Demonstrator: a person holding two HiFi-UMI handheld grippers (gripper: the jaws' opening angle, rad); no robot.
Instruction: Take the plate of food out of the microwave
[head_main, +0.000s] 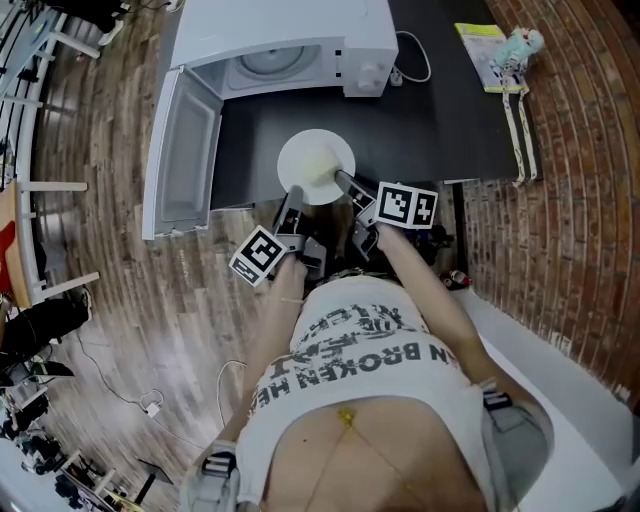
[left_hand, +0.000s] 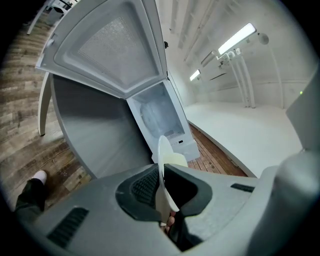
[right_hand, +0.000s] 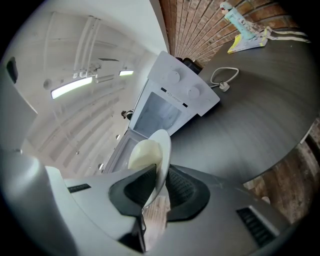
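A white plate (head_main: 316, 165) with a pale yellow mound of food (head_main: 325, 158) hangs over the dark table (head_main: 440, 130), in front of the white microwave (head_main: 290, 40). The microwave's door (head_main: 185, 150) stands wide open to the left and its cavity is empty. My left gripper (head_main: 293, 197) is shut on the plate's near-left rim, my right gripper (head_main: 346, 183) on its near-right rim. In the left gripper view the plate (left_hand: 163, 157) shows edge-on between the jaws of that gripper (left_hand: 162, 192). The right gripper view shows plate (right_hand: 161, 150) and food (right_hand: 142, 154) clamped in the right gripper (right_hand: 159, 187).
A white cable (head_main: 415, 60) lies on the table beside the microwave. A booklet and a small toy (head_main: 505, 50) sit at the table's far right corner, by the brick floor. Furniture legs and cables crowd the wooden floor at the left.
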